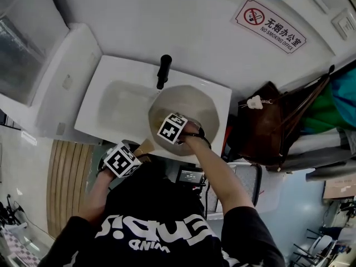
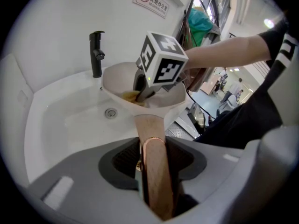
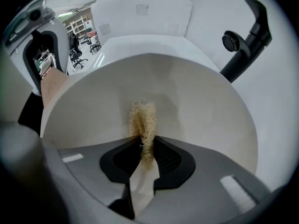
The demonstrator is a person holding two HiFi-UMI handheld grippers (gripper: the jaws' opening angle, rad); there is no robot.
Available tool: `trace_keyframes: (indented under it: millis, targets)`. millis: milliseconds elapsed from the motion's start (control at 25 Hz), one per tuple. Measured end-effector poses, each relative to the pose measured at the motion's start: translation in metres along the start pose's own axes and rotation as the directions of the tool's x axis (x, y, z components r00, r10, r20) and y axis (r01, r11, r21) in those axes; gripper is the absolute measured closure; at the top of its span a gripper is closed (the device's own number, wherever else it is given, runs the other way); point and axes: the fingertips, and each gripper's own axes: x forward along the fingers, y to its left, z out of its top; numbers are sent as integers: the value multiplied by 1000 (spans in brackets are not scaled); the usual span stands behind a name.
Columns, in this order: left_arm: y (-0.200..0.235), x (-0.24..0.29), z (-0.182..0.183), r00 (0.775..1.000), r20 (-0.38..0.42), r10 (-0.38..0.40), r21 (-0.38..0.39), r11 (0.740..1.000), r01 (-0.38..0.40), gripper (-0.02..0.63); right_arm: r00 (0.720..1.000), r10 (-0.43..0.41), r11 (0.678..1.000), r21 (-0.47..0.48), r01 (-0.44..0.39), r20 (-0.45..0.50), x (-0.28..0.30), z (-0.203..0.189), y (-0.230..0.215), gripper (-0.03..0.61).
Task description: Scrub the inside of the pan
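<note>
A cream pan (image 1: 201,105) is held over the right side of a white sink (image 1: 114,74). Its wooden handle (image 2: 154,167) runs between the jaws of my left gripper (image 2: 153,158), which is shut on it; in the head view the left gripper (image 1: 130,156) is at the sink's front edge. My right gripper (image 3: 147,155) points down into the pan and is shut on a straw-coloured fibre scrubber (image 3: 142,122), whose tuft lies against the pan's inner wall (image 3: 196,106). From above, the right gripper's marker cube (image 1: 172,128) covers the scrubber.
A black tap (image 1: 163,70) stands at the back of the sink, just beyond the pan's rim. The drain (image 2: 110,112) lies left of the pan. A brown bag (image 1: 266,124) hangs to the right, and a white box (image 1: 53,88) adjoins the sink's left.
</note>
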Motion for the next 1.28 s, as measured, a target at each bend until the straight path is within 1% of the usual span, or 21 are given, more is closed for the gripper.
trace_keyframes:
  millis: [200, 360, 520, 800, 960, 1120, 1280]
  targets:
    - [1, 0, 0, 1000, 0, -7, -6, 1000, 7, 446, 998, -63, 997, 32, 63, 2, 2, 4, -33, 503]
    - [1, 0, -1, 1000, 0, -11, -9, 1000, 11, 446, 993, -120, 992, 41, 121, -19, 3, -3, -59, 503]
    - [2, 0, -2, 1000, -4, -13, -11, 1000, 13, 446, 988, -153, 985, 74, 155, -33, 2, -11, -78, 503]
    - [3, 1, -4, 1000, -11, -19, -14, 1000, 18, 448, 974, -220, 968, 108, 226, -63, 0, -34, -104, 504]
    - [4, 0, -3, 1000, -5, -19, -18, 1000, 19, 448, 956, -265, 958, 80, 276, -122, -2, -55, -115, 505]
    - [4, 1, -4, 1000, -2, -24, -21, 999, 24, 448, 948, -258, 959, 72, 275, -187, -5, -76, -115, 505]
    - [5, 1, -4, 1000, 5, -26, -26, 999, 26, 448, 951, -237, 963, 80, 256, -197, -8, -88, -108, 505]
